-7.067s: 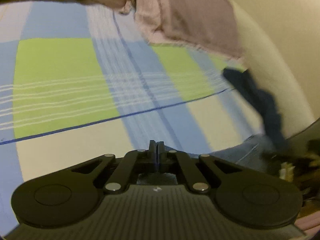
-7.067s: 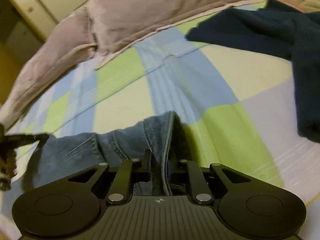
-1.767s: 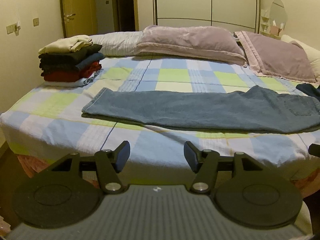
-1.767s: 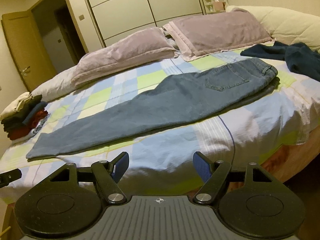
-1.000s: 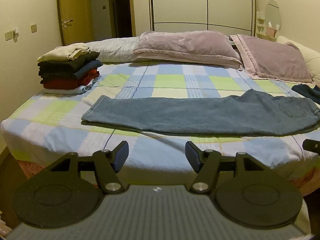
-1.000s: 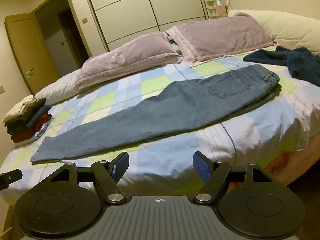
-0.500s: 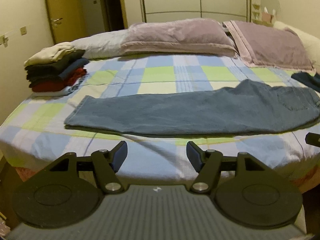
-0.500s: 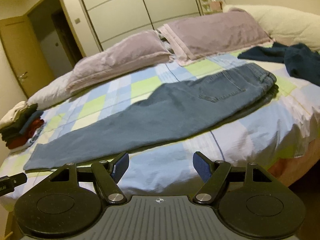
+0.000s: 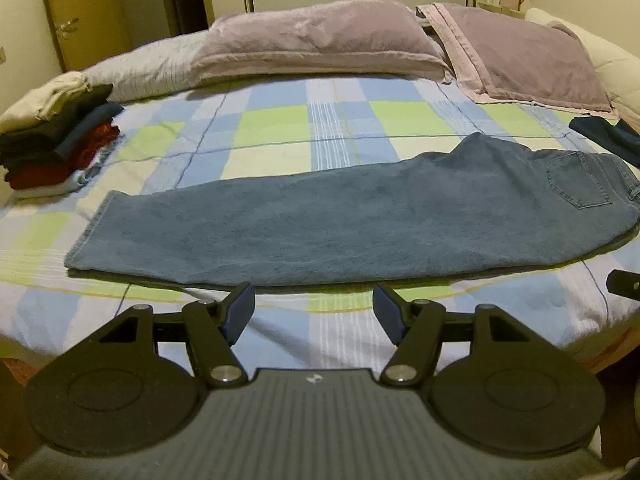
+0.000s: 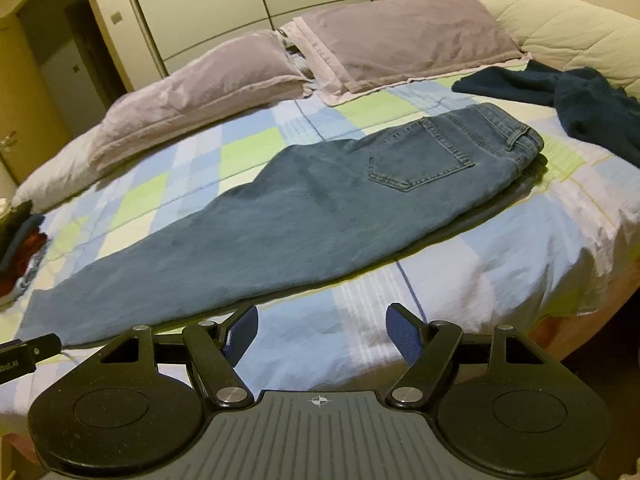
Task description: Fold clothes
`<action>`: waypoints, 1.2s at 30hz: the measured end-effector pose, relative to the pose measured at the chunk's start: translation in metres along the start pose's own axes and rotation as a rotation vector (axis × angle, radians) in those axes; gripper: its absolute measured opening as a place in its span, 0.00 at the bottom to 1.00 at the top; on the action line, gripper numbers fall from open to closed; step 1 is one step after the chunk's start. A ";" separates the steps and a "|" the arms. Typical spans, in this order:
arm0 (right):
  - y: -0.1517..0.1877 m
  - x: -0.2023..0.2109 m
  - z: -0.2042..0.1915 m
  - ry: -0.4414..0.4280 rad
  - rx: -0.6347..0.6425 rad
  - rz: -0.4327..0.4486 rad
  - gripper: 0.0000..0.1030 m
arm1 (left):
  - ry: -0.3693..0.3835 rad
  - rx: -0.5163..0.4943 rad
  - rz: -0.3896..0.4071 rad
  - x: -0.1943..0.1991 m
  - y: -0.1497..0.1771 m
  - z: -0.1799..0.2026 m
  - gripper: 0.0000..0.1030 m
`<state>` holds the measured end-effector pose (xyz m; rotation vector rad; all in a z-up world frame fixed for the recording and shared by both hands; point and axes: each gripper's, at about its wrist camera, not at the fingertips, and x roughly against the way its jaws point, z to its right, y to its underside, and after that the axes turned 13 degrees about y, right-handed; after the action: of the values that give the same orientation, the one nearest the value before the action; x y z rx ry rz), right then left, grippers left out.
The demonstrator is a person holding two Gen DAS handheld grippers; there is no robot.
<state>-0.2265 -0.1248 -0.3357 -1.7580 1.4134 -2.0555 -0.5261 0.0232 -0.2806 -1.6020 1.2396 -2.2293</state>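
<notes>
Jeans (image 9: 340,220) ahead of my two wide-open, empty tools (image 9: 314,312) (image 10: 322,334): heavy, limp denim, I judge; grip hem (image 9: 86,240) left, waistband (image 10: 520,136) right.

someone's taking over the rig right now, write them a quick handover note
Left gripper: open, empty, just short of the bed's near edge.
Right gripper: open, empty, same.
Jeans: flat along the near side of the bed, legs stacked, hem left, waist right.
Folded stack: far left of the bed.
Dark blue garment: loose, beyond the waist.
Done: jeans halved lengthwise.
Left: fold jeans shorter, stack them, then the blue garment.
</notes>
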 end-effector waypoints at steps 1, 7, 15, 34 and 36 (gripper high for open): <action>-0.002 -0.001 -0.004 0.008 0.005 -0.001 0.72 | 0.001 0.007 0.001 -0.001 -0.001 -0.004 0.60; -0.007 -0.005 -0.037 0.022 0.083 -0.009 0.72 | 0.001 0.065 0.007 -0.005 -0.002 -0.032 0.60; -0.010 -0.021 -0.066 0.033 0.143 -0.030 0.72 | -0.012 0.125 -0.003 -0.011 0.001 -0.062 0.60; -0.009 -0.090 -0.061 0.112 0.131 -0.157 0.72 | 0.142 0.536 0.199 -0.045 0.029 -0.184 0.36; -0.008 -0.098 -0.060 0.117 0.130 -0.172 0.72 | 0.130 0.590 0.221 -0.055 0.032 -0.202 0.35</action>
<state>-0.2389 -0.0276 -0.3969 -1.7899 1.1610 -2.3138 -0.6831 0.1399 -0.3626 -1.0588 0.6400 -2.2826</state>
